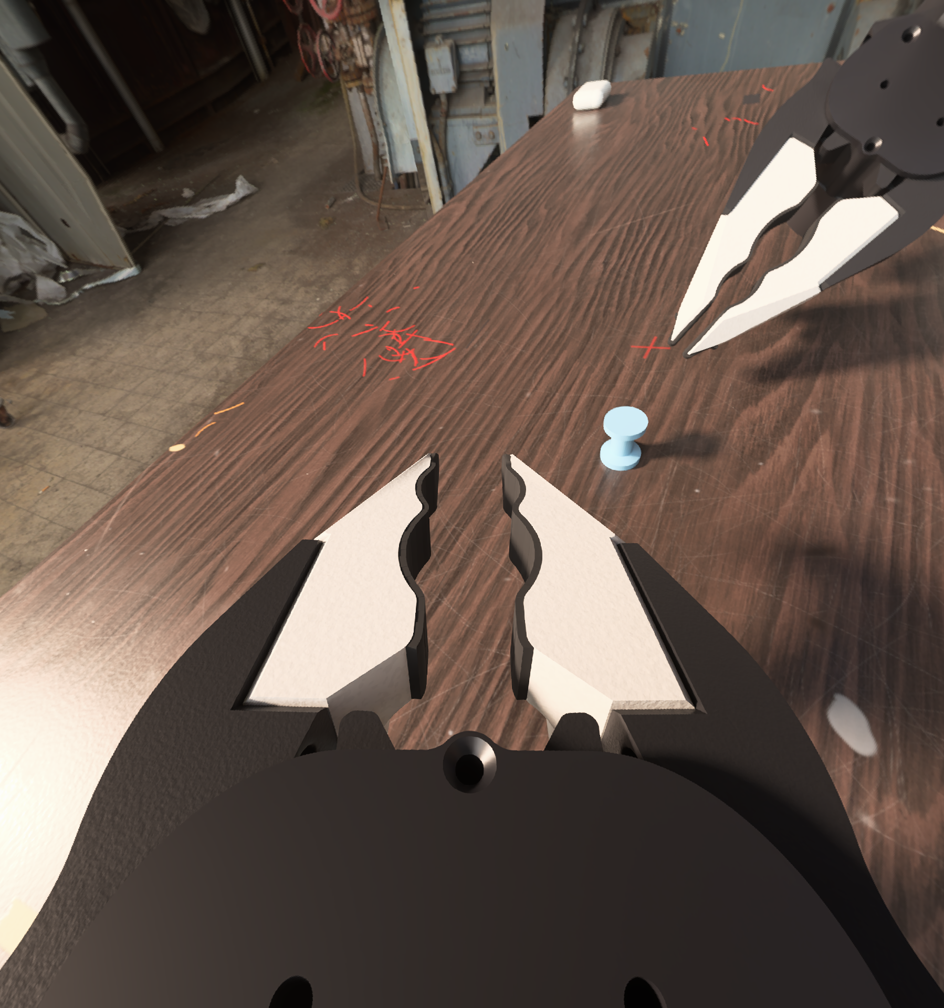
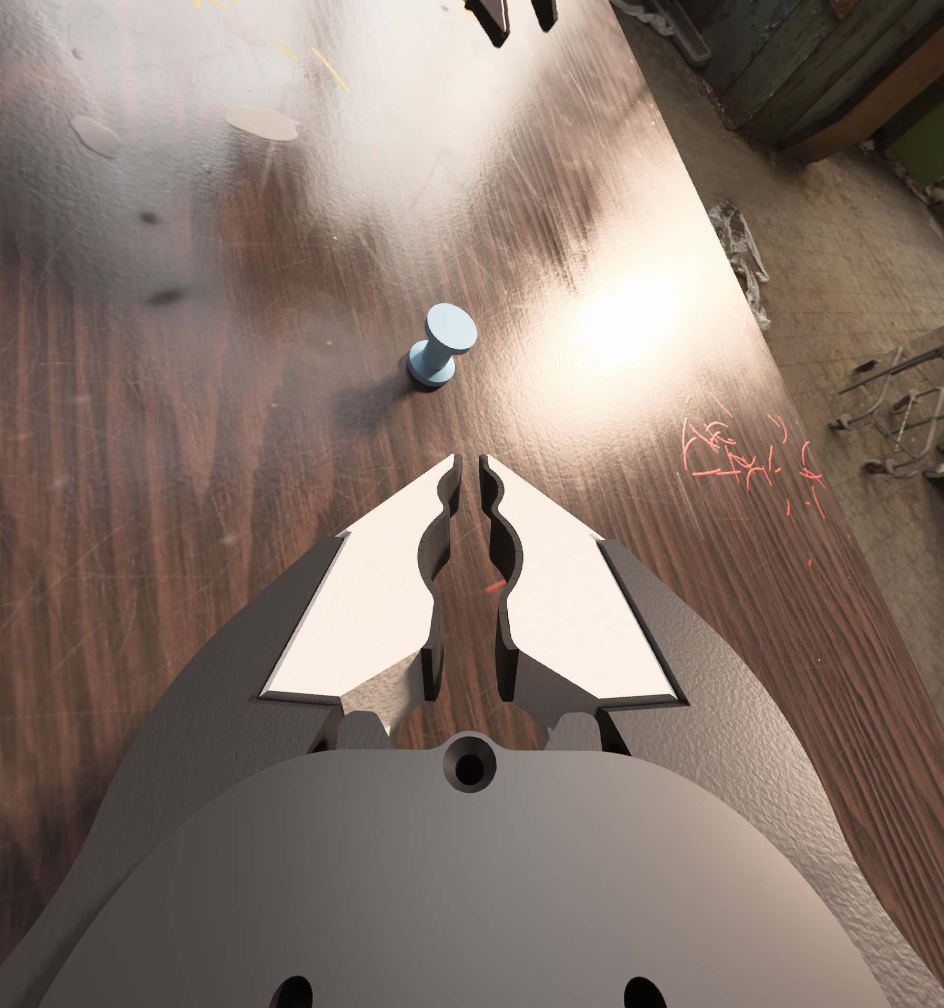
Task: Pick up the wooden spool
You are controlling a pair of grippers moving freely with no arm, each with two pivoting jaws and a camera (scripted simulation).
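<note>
The spool is light blue and stands upright on the dark wooden table. My left gripper is open with a moderate gap and empty; the spool is just ahead and to the right of its tips. My right gripper is almost closed, with only a narrow slit between the tips, and empty. The spool stands a short way ahead of it, slightly left. The right gripper also shows in the left wrist view, tips low over the table beyond the spool. The left gripper's fingertips show at the top of the right wrist view.
A small white object lies near the table's far end. Red scribbles mark the tabletop near its long edge, beyond which the floor drops away. Pale blotches dot the table surface.
</note>
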